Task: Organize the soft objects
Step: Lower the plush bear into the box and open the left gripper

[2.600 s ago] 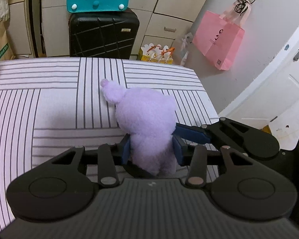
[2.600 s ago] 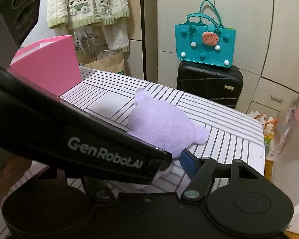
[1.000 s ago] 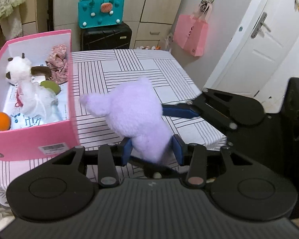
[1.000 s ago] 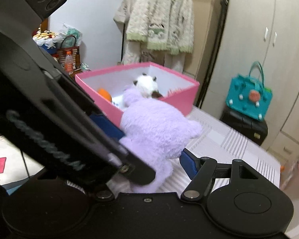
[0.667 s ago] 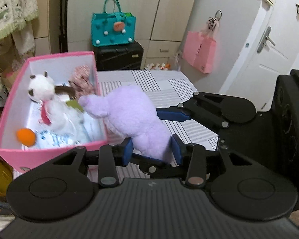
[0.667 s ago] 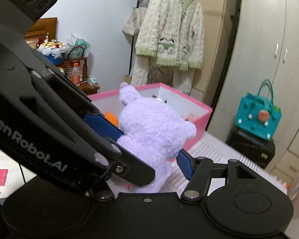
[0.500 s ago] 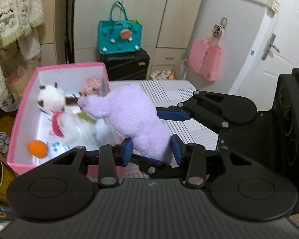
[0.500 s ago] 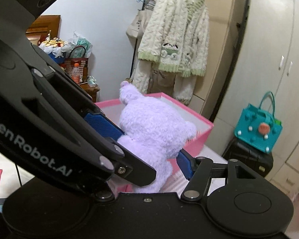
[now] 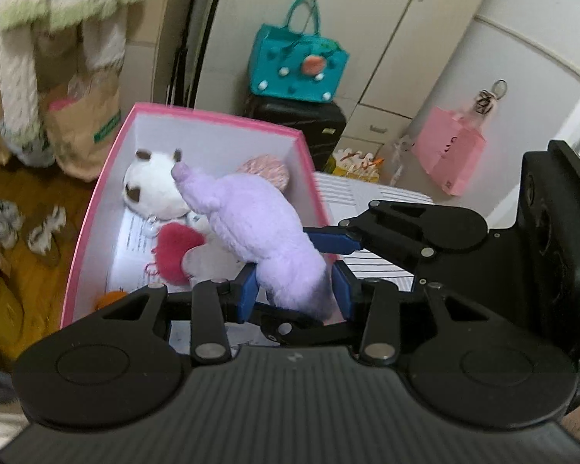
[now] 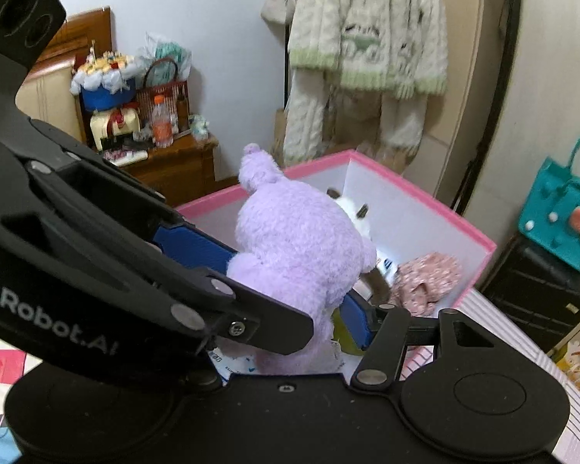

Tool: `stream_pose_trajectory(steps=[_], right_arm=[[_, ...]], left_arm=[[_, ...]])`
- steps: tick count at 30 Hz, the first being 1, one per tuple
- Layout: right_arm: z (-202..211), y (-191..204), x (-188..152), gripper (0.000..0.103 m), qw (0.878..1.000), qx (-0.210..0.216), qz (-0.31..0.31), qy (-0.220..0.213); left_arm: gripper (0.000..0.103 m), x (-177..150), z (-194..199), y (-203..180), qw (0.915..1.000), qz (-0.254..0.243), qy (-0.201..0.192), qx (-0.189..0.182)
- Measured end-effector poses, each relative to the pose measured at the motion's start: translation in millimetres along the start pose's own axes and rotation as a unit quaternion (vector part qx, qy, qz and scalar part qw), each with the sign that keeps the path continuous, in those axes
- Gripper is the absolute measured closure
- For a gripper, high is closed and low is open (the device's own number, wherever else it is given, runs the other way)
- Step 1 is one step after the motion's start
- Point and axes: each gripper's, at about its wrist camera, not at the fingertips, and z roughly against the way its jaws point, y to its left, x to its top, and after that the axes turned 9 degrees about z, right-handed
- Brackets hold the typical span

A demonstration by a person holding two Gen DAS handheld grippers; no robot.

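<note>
Left gripper [image 9: 294, 290] clamped on the lower body of the purple plush [image 9: 259, 224], blue pads pressed into the fur on both sides. Right gripper [image 10: 290, 270] grips the same toy, its jaws closing, one blue pad at the plush's left flank and the other at its lower right. Plush hangs at centre frame over the open pink box [image 9: 96, 208], snout pointing toward the white plush [image 9: 150, 189] inside. Also in the box: a red fuzzy piece [image 9: 174, 251], a pink floral cloth [image 10: 425, 274], an orange ball [image 9: 110, 298] at the near corner. Striped tabletop [image 9: 371, 197] right of the box. Teal bag [image 9: 301, 65] on a black suitcase [image 9: 297, 120], upper centre.
</note>
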Motion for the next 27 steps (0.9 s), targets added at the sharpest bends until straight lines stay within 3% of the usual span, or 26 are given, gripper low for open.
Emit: stream_pose_trajectory(steps=[9,13,17,21,27], right_arm=[[-57,-15,9,0.042,0.996,0.015,0.010,0.084],[-66,-11,9,0.042,0.993,0.011,0.053,0.106],[-52,-12,7,0.037,0.994,0.024,0.061,0.086],[-23,-17,1,0.031,0.997,0.036,0.057,0.049],[6,-20,-7,0.031,0.998,0.040,0.038,0.007]], left_arm=[[0.063,19,-49,50,0.9971,0.063,0.043,-0.008],[0.063,18,-65,60,0.9964,0.066,0.052,0.015],[0.062,18,-63,67,0.9959,0.075,0.048,0.015],[0.061,14,-48,62,0.9977,0.051,0.017,0.042],[0.062,10,-40,58,0.9983,0.036,0.007,0.045]])
